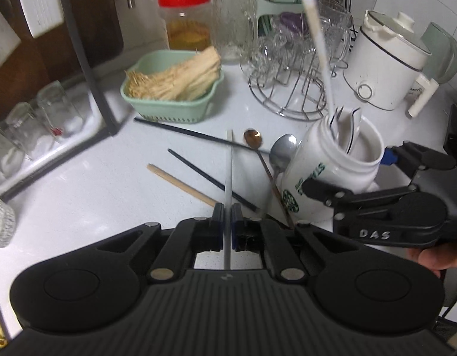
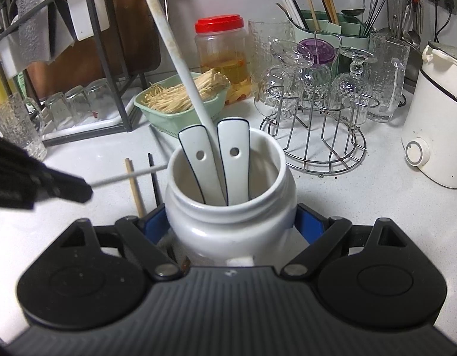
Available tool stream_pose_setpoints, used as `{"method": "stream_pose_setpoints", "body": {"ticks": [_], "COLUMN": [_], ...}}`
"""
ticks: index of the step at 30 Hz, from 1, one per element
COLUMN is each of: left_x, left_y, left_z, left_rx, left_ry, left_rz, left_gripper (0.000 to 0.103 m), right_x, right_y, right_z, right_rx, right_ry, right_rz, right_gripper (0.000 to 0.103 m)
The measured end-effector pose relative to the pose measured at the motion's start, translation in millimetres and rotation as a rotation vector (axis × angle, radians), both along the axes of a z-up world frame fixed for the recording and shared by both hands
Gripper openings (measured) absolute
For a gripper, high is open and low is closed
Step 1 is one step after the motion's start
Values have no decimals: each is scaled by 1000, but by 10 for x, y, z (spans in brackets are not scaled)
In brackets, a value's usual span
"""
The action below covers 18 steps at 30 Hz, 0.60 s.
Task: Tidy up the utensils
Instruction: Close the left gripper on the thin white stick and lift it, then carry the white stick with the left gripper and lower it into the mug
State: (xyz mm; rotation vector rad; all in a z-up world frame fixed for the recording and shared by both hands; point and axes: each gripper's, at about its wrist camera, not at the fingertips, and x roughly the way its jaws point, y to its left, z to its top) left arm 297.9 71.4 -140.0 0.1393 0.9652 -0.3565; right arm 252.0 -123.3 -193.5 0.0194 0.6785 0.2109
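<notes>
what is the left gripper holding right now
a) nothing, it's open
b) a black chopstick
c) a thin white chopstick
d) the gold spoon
c: in the left wrist view the left gripper is shut on a thin white chopstick that runs forward between its pads, while the black chopstick and gold spoon lie loose on the counter.

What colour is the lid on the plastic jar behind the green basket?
Red. The lid shows best in the right wrist view, atop the clear plastic jar.
</notes>
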Motion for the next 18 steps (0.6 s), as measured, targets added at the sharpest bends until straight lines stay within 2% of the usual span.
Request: {"method": "stream_pose_setpoints", "body": {"ticks": [8,18], "left_x": [-156,-296], "left_y": [-138,-242], "left_z": [197,366], "left_rx": [60,81], "left_ry": [23,50], "left_rz": [-4,-2], "left_gripper": [5,5], "right_x": [-9,9], "right_y": [-18,-40], "right_z": [-17,-18], "right_rx": [7,9], "right_ry": [-16,-16], "right_rz": [30,55], "right_gripper": [91,91]}}
